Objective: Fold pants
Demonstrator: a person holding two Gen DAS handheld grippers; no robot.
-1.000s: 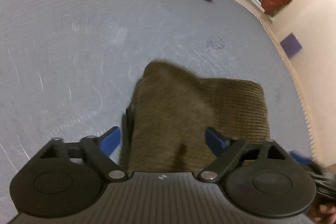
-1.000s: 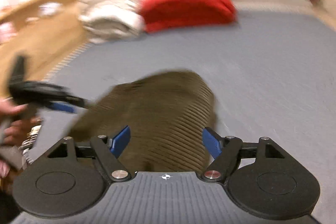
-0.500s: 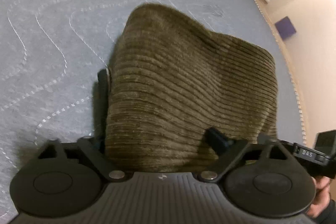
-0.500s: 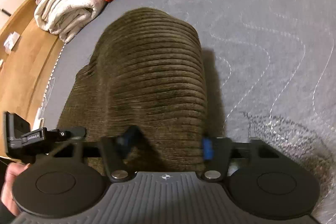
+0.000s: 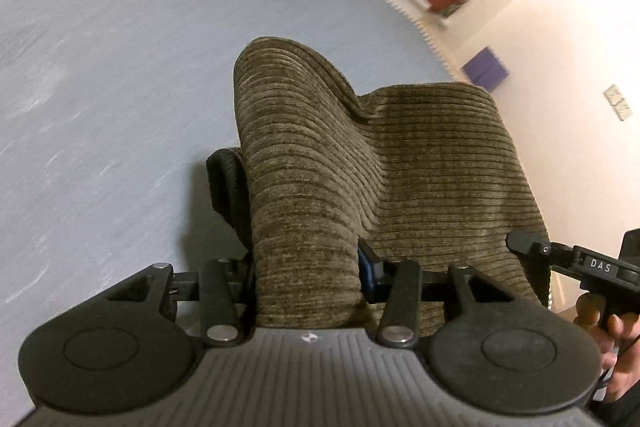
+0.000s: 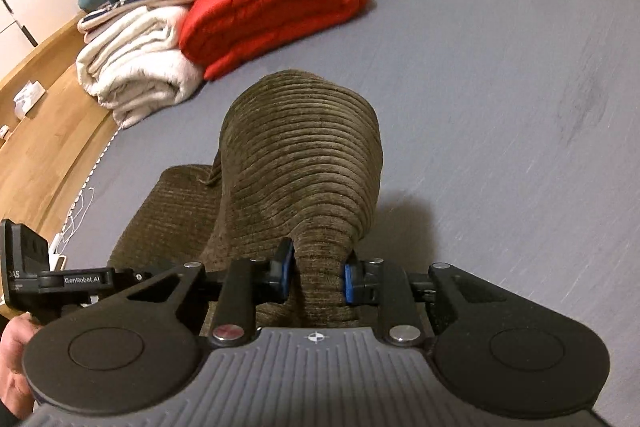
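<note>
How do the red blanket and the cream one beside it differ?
The red blanket is bright and smooth; the cream blanket is pale and fluffy. The red one looks thicker and lies further onto the grey mattress; the cream one sits at the mattress edge by the wooden frame. Both are folded, touching, and lie beyond the pants.

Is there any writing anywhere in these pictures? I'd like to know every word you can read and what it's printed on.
"DAS" on the right gripper, at the edge of the left wrist view.
"GenRobot.AI" on the left gripper, at the left of the right wrist view.
"AS" on the black block of that same gripper; its first letter is cut off.
No readable text on the brown corduroy pants or the red blanket.
</note>
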